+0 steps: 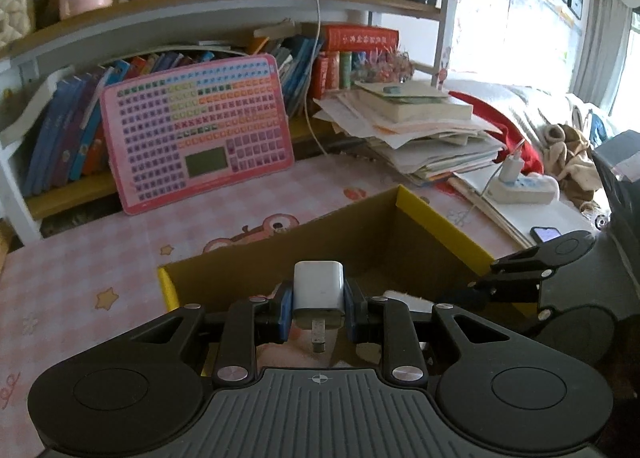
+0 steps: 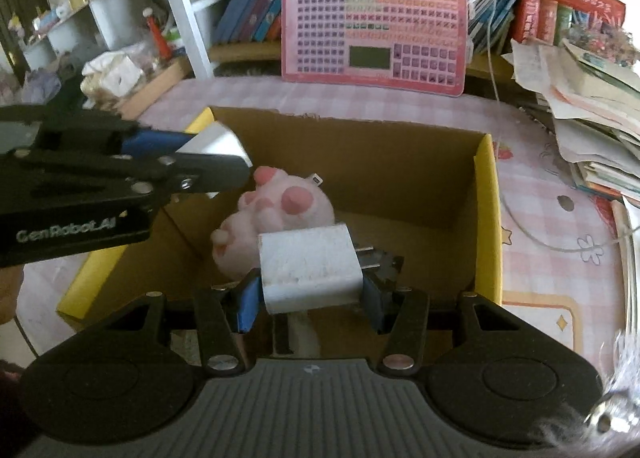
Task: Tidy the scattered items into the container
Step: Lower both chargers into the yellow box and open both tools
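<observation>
An open cardboard box with yellow flaps stands on the pink checked desk; it also shows in the right wrist view. My left gripper is shut on a white charger plug, held over the box's near left part; it shows from the side in the right wrist view. My right gripper is shut on a second white charger plug with its prongs pointing right, over the box's near edge. A pink plush toy lies inside the box.
A pink keyboard-style learning pad leans on the bookshelf behind the box. A stack of papers and books sits at the right. A white power strip with cable and a phone lie right of the box.
</observation>
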`<control>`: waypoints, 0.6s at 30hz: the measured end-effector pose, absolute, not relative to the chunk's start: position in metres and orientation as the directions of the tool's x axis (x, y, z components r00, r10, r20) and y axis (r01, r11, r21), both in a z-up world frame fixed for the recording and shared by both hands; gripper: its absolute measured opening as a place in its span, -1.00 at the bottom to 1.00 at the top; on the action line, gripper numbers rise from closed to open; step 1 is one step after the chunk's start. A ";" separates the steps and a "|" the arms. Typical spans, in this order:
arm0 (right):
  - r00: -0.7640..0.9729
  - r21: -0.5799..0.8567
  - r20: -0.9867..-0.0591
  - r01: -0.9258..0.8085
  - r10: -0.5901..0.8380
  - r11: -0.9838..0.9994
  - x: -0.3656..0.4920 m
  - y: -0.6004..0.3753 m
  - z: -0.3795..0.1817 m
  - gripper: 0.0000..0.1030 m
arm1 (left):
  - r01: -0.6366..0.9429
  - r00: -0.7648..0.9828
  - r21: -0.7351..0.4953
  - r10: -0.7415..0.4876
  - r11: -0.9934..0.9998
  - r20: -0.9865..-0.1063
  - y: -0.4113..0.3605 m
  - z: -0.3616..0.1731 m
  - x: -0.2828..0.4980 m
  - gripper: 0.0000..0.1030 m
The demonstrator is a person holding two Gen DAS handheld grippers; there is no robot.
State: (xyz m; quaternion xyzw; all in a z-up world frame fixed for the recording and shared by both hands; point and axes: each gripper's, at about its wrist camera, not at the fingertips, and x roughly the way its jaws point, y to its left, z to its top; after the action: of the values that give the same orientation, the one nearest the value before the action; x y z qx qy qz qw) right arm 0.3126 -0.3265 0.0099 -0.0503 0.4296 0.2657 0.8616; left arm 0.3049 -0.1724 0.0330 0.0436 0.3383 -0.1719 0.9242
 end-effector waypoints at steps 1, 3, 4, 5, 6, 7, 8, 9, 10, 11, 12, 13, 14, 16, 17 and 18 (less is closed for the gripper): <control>0.486 0.140 -0.770 -0.504 0.414 0.852 0.316 -0.325 0.009 -0.05 | 0.355 0.708 -0.032 -0.291 0.934 -0.644 -0.174 0.032 0.310 -0.54; 0.476 0.137 -0.773 -0.519 0.418 0.844 0.323 -0.322 0.008 -0.05 | 0.371 0.701 -0.022 -0.296 0.928 -0.649 -0.178 0.029 0.320 -0.54; 0.474 0.131 -0.777 -0.523 0.416 0.842 0.327 -0.321 0.007 -0.05 | 0.377 0.696 -0.018 -0.296 0.926 -0.654 -0.180 0.027 0.325 -0.54; 0.472 0.121 -0.781 -0.528 0.409 0.841 0.330 -0.319 0.006 -0.05 | 0.384 0.690 -0.016 -0.299 0.923 -0.659 -0.182 0.026 0.330 -0.54; 0.469 0.112 -0.785 -0.535 0.405 0.837 0.333 -0.317 0.005 -0.05 | 0.390 0.685 -0.018 -0.303 0.920 -0.663 -0.182 0.024 0.335 -0.54; 0.461 0.109 -0.791 -0.542 0.403 0.833 0.337 -0.315 0.003 -0.05 | 0.398 0.677 -0.020 -0.308 0.917 -0.669 -0.184 0.022 0.340 -0.54; 0.448 0.110 -0.799 -0.547 0.401 0.830 0.340 -0.313 0.001 -0.05 | 0.402 0.668 -0.021 -0.308 0.916 -0.677 -0.185 0.020 0.345 -0.54; 0.433 0.111 -0.809 -0.552 0.398 0.826 0.343 -0.311 -0.002 -0.05 | 0.404 0.661 -0.021 -0.308 0.915 -0.684 -0.186 0.017 0.350 -0.54; 0.421 0.114 -0.816 -0.555 0.396 0.824 0.345 -0.310 -0.005 -0.05 | 0.407 0.656 -0.021 -0.308 0.913 -0.689 -0.188 0.015 0.354 -0.54; 0.411 0.115 -0.822 -0.558 0.394 0.822 0.347 -0.308 -0.006 -0.05 | 0.410 0.653 -0.019 -0.309 0.912 -0.692 -0.189 0.013 0.357 -0.54; 0.410 0.114 -0.821 -0.564 0.397 0.818 0.348 -0.307 -0.006 -0.05 | 0.415 0.648 -0.017 -0.308 0.910 -0.696 -0.191 0.011 0.359 -0.54; 0.406 0.115 -0.823 -0.566 0.398 0.816 0.349 -0.307 -0.006 -0.04 | 0.419 0.642 -0.016 -0.309 0.908 -0.701 -0.193 0.009 0.361 -0.54; 0.403 0.117 -0.824 -0.566 0.398 0.816 0.350 -0.307 -0.007 -0.04 | 0.422 0.637 -0.018 -0.310 0.906 -0.706 -0.194 0.008 0.363 -0.54; 0.398 0.117 -0.827 -0.567 0.396 0.815 0.351 -0.306 -0.007 -0.04 | 0.428 0.623 -0.019 -0.310 0.904 -0.718 -0.196 0.004 0.366 -0.54; 0.395 0.120 -0.829 -0.567 0.396 0.815 0.351 -0.306 -0.008 -0.04 | 0.429 0.616 -0.017 -0.307 0.903 -0.726 -0.197 0.001 0.366 -0.54; 0.392 0.122 -0.830 -0.567 0.397 0.815 0.351 -0.306 -0.008 -0.04 | 0.430 0.612 -0.017 -0.305 0.903 -0.730 -0.197 -0.001 0.367 -0.54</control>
State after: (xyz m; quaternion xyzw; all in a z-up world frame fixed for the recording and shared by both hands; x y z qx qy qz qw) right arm 0.3511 -0.3058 -0.0079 -0.0904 0.4686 0.2907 0.8293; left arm 0.3670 -0.1969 -0.0005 0.0801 0.3895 -0.2056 0.8942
